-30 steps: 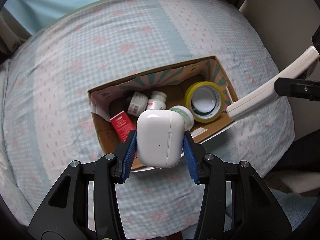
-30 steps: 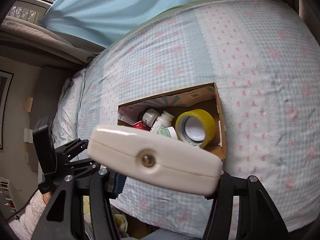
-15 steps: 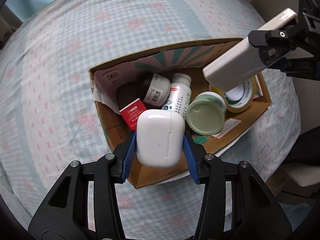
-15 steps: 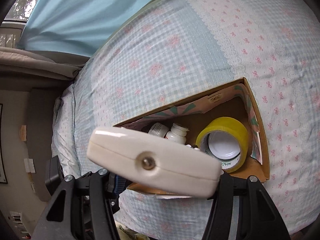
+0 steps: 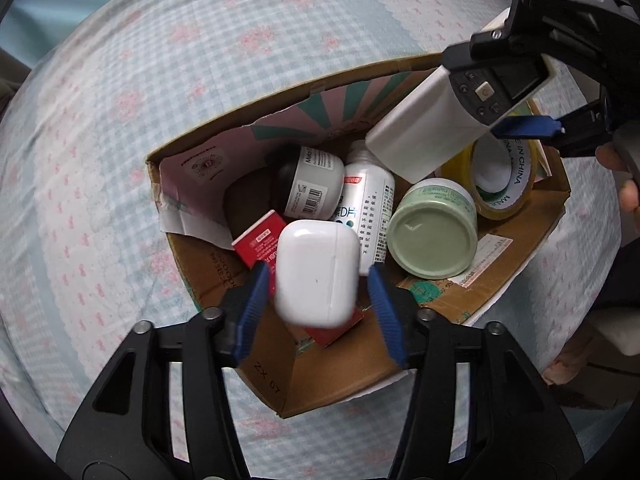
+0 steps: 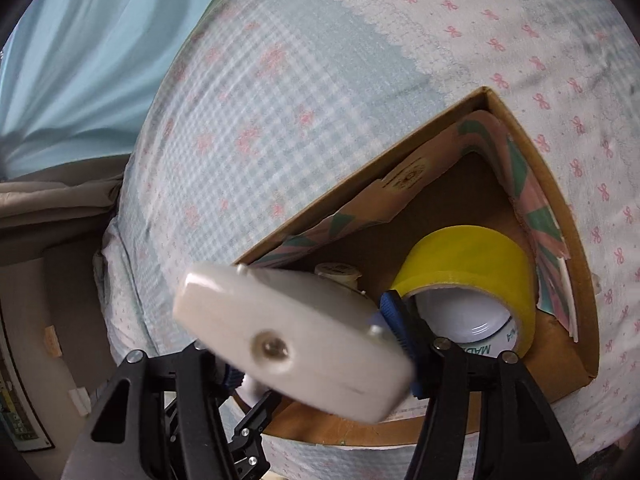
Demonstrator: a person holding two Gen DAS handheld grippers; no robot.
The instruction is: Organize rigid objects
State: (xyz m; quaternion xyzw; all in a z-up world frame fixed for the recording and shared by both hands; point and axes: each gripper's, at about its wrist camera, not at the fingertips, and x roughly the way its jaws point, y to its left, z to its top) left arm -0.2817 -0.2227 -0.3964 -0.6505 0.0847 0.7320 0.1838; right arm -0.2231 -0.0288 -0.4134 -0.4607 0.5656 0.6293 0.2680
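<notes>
A cardboard box (image 5: 520,256) lies on the checked bedspread. In it are a yellow tape roll (image 5: 508,184), a green-lidded jar (image 5: 434,238), white bottles (image 5: 368,208) and a red packet (image 5: 258,246). My left gripper (image 5: 316,288) hovers over the box's near side; its blue pads stand apart from the white earbud case (image 5: 316,272), which hangs blurred between them. My right gripper (image 6: 320,356) is shut on a white remote control (image 6: 292,340), tilted over the box; it also shows in the left wrist view (image 5: 440,124).
The bedspread (image 5: 140,100) surrounds the box (image 6: 552,208). A pale blue curtain (image 6: 80,40) hangs beyond the bed's far edge. The tape roll (image 6: 460,272) sits in the box's right end, under the remote.
Both grippers moved closer over the box. My left gripper's pads have spread and the earbud case has come free. The remote has swung in over the tape roll and tilted.
</notes>
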